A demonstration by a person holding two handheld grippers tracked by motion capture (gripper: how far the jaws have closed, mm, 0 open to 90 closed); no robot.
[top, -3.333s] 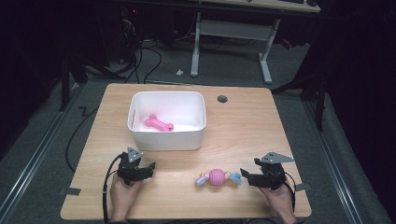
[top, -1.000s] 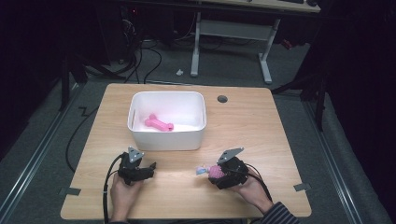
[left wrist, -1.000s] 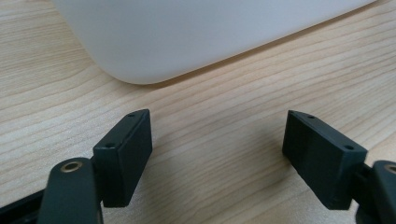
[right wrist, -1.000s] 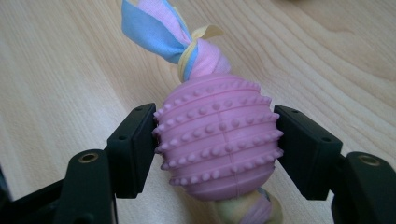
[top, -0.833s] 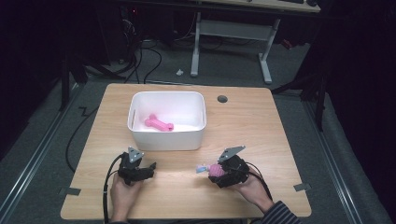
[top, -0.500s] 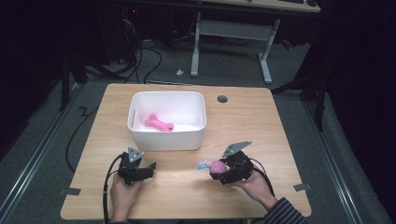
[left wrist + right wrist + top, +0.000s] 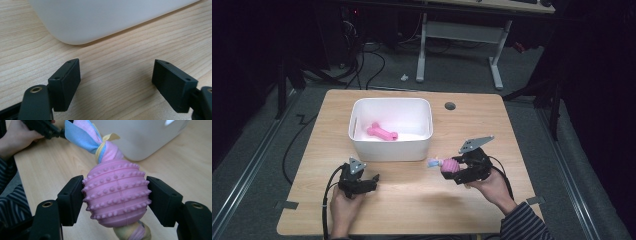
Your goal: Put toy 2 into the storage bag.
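Ball toy [image 7: 116, 195] squeezed in right gripper [image 7: 458, 170], off the desk [image 7: 512, 130], likely for the bin [image 7: 391, 150] holding a bone [image 7: 382, 132]. Left gripper [image 7: 364, 184] open wide, empty, resting.

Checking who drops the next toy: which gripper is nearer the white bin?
Left. The left gripper sits just below the white bin, at its front wall; the right gripper is off its front right corner, holding the pink ball toy.

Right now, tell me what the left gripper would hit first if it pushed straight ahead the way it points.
Probably the white bin: its rounded near wall stands directly ahead of the open left gripper, with bare wooden table between them. How big that gap is, I can't tell.
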